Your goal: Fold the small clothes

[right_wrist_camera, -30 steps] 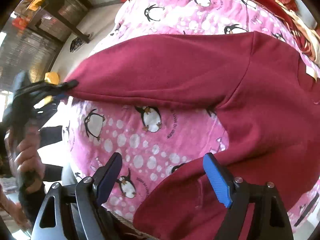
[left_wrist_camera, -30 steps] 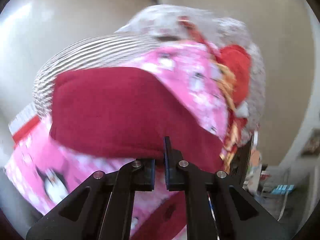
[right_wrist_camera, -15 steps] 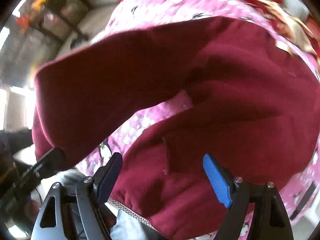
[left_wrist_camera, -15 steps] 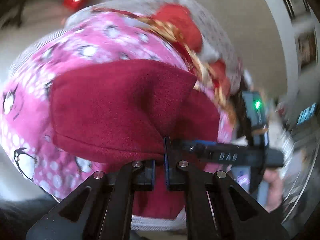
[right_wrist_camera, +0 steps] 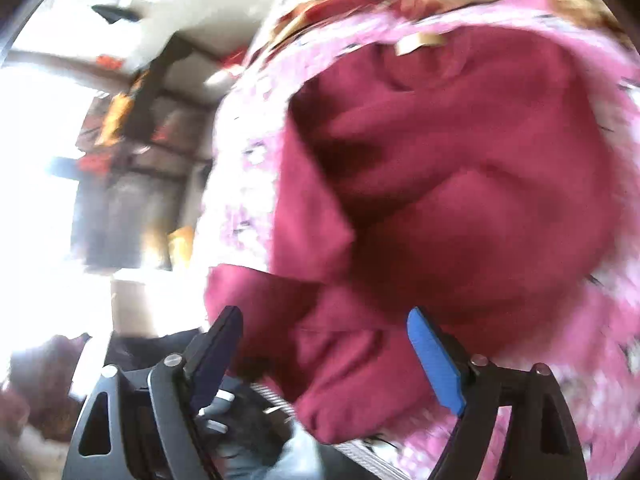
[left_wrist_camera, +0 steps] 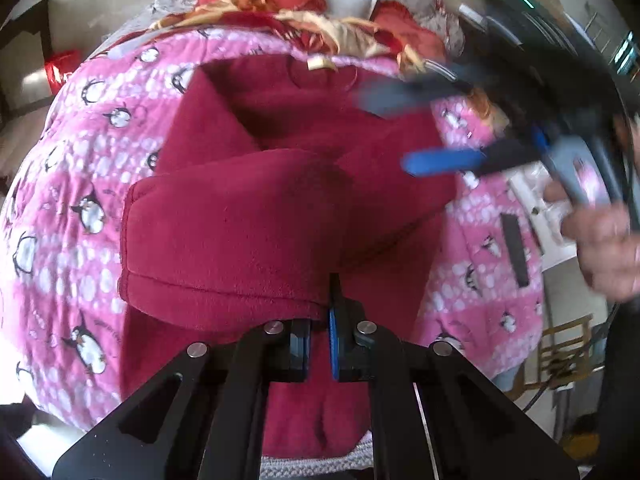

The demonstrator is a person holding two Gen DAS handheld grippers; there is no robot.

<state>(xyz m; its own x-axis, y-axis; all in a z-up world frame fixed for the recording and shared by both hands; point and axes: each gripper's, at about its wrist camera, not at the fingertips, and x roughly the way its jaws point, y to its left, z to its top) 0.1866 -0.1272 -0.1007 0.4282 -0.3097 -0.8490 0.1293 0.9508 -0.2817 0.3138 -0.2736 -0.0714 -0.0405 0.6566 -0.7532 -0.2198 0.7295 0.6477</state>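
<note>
A maroon fleece sweater (left_wrist_camera: 280, 216) lies on a pink penguin blanket (left_wrist_camera: 80, 160), its collar label (left_wrist_camera: 320, 63) at the far end. My left gripper (left_wrist_camera: 319, 320) is shut on the edge of a sleeve that is folded across the sweater's body. In the left wrist view my right gripper (left_wrist_camera: 412, 128) hovers blurred over the sweater's right side, with a hand (left_wrist_camera: 600, 240) on its grip. In the blurred right wrist view the right gripper (right_wrist_camera: 324, 324) has its jaws opening. The maroon sweater (right_wrist_camera: 460, 200) shows beyond them, and the pads do not press on it.
A heap of red and gold clothes (left_wrist_camera: 280, 4) lies past the collar. The pink blanket (right_wrist_camera: 248, 184) drops off at the left toward a bright room with dark shelving (right_wrist_camera: 132, 152). A wooden chair (left_wrist_camera: 568, 352) stands low on the right.
My left gripper has carried the maroon sleeve across and laid it over the sweater's body. The right gripper has swung quickly over the sweater, and its view is now blurred.
</note>
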